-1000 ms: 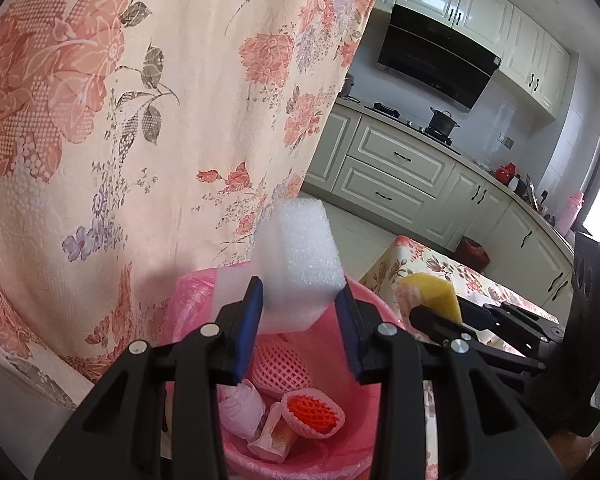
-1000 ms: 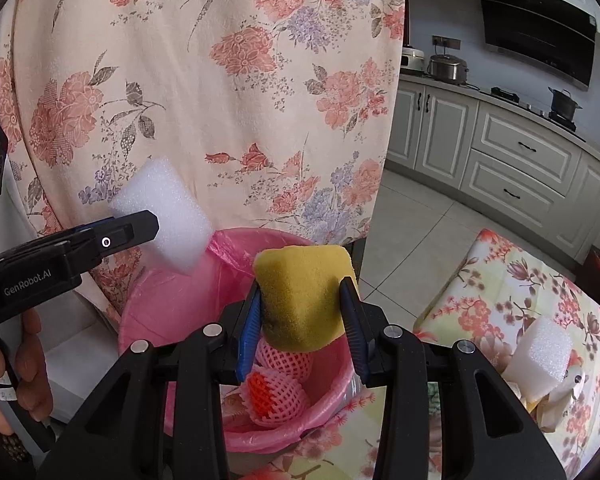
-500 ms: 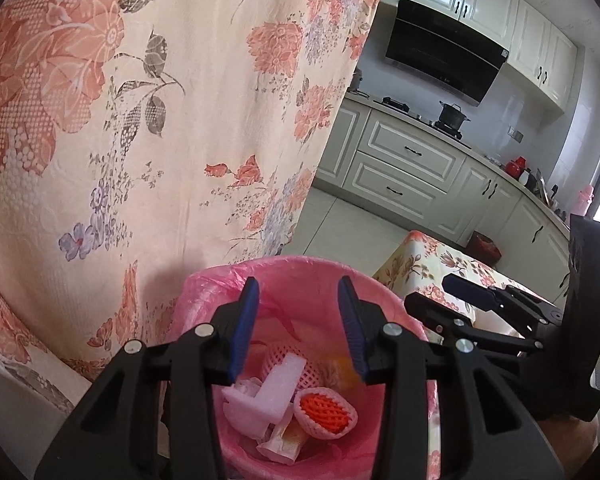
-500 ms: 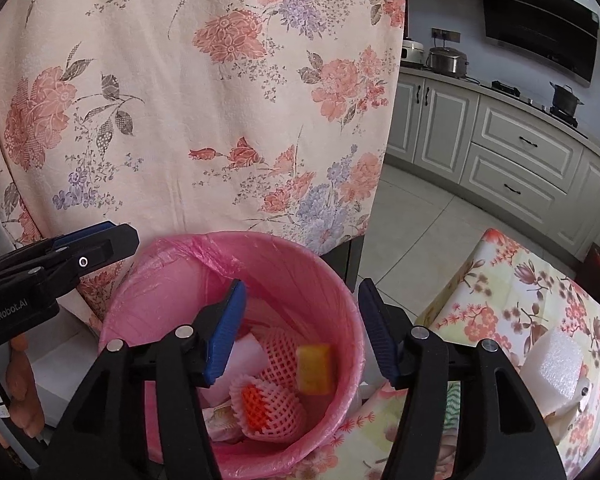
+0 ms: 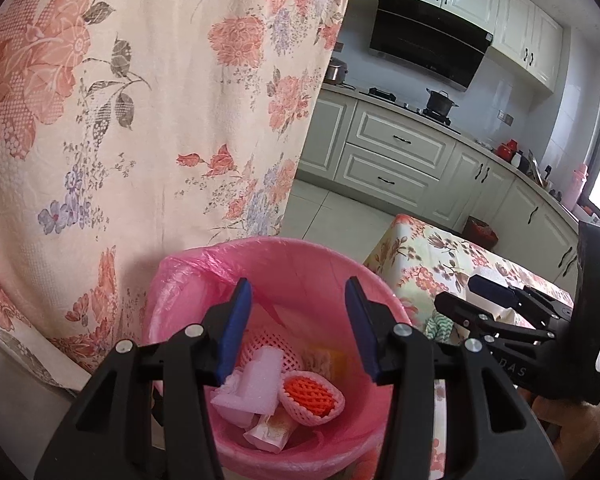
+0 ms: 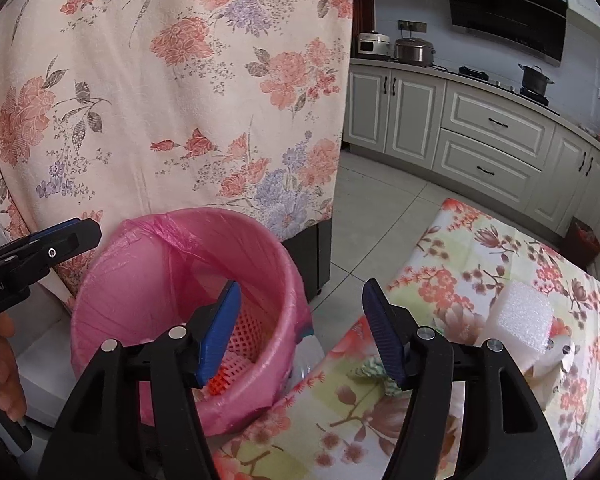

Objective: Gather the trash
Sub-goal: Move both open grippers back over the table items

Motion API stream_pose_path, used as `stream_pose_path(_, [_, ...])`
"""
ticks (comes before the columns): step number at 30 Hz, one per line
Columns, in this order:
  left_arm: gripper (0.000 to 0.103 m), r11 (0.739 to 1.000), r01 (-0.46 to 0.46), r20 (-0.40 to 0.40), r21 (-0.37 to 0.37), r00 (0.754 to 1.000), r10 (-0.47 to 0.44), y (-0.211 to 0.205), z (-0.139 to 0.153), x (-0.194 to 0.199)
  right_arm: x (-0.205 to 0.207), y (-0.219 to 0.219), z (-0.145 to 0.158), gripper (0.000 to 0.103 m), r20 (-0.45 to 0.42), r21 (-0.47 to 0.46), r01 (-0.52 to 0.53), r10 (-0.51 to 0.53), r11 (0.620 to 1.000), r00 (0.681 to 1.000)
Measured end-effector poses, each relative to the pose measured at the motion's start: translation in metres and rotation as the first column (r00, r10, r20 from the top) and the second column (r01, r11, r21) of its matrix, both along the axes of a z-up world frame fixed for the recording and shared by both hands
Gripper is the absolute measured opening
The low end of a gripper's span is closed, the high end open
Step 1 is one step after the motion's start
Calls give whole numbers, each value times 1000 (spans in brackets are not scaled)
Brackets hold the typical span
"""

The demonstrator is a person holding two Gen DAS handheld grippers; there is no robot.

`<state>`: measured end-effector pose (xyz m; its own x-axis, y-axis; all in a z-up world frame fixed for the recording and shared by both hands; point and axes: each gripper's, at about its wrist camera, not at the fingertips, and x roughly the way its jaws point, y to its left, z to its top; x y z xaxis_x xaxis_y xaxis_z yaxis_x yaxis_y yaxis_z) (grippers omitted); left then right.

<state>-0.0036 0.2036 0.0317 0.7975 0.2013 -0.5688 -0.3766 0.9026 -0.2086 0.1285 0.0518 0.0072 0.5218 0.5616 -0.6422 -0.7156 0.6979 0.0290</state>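
A pink-lined bin [image 5: 300, 252] [image 6: 148, 240] stands beside the table. In it lie a white foam block [image 5: 262, 378], orange-and-white fruit nets [image 5: 312, 396], a yellow sponge [image 5: 336, 360] and a wrapper [image 5: 272, 432]. My left gripper [image 5: 296, 320] hangs over the bin, its jaws opening with nothing between them. My right gripper [image 6: 300, 328] has its jaws opening and empty too, over the bin's right rim and the table edge. Another white foam block [image 6: 522, 316] rests on the flowered tablecloth [image 6: 460, 264], with green-striped trash [image 6: 376, 368] just behind the right finger.
A tall object draped in floral cloth [image 5: 140, 100] stands close behind the bin. A clear plastic bottle [image 6: 310, 354] sits between bin and table. Kitchen cabinets [image 6: 480, 136] line the far wall across a tiled floor. A hand [image 6: 4, 364] holds the left gripper's body.
A second ago the left gripper held a white foam block and the right a yellow sponge; both were let go and now lie in the bin. Both jaws widened, and the right gripper shifted right toward the table.
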Motion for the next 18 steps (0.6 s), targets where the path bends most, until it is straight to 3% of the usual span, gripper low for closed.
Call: stream_pose_path(18, [55,989,144,-18,21,989,-144,-81,-9,33,27,-134,-38,67,-50,-21,226,-226,974,973])
